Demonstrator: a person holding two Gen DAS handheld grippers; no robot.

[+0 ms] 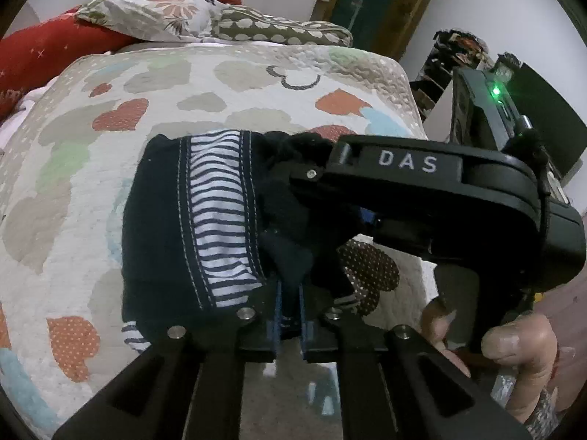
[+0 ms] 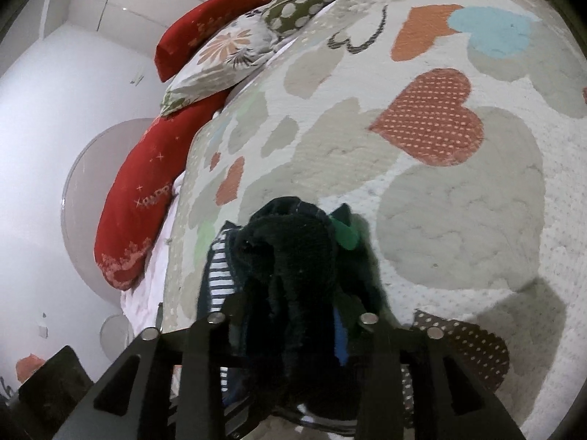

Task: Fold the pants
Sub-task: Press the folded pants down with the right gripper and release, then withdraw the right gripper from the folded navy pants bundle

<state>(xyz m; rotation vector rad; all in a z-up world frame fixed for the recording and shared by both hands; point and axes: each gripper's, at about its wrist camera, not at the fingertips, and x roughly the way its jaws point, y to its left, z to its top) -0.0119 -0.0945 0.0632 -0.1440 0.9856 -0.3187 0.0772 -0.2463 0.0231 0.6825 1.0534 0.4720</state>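
The pants [image 1: 190,220] are dark navy with a navy-and-white striped side panel. They hang bunched above the heart-patterned quilt [image 1: 110,168]. My left gripper [image 1: 291,293] is shut on a dark fold of the pants between its blue pads. My right gripper shows in the left wrist view [image 1: 315,168] as a black body marked DAS, with its tip buried in the dark cloth. In the right wrist view the pants [image 2: 293,267] fill the space between my right gripper's fingers [image 2: 293,315], which are shut on the bunched cloth. The fingertips are hidden by fabric.
The quilt [image 2: 440,201] covers the bed. Red cushions [image 1: 47,55] and a flowered pillow [image 1: 154,14] lie at the bed's far end. A dark shelf unit [image 1: 458,66] stands to the right of the bed. A white wall [image 2: 55,128] is to the left.
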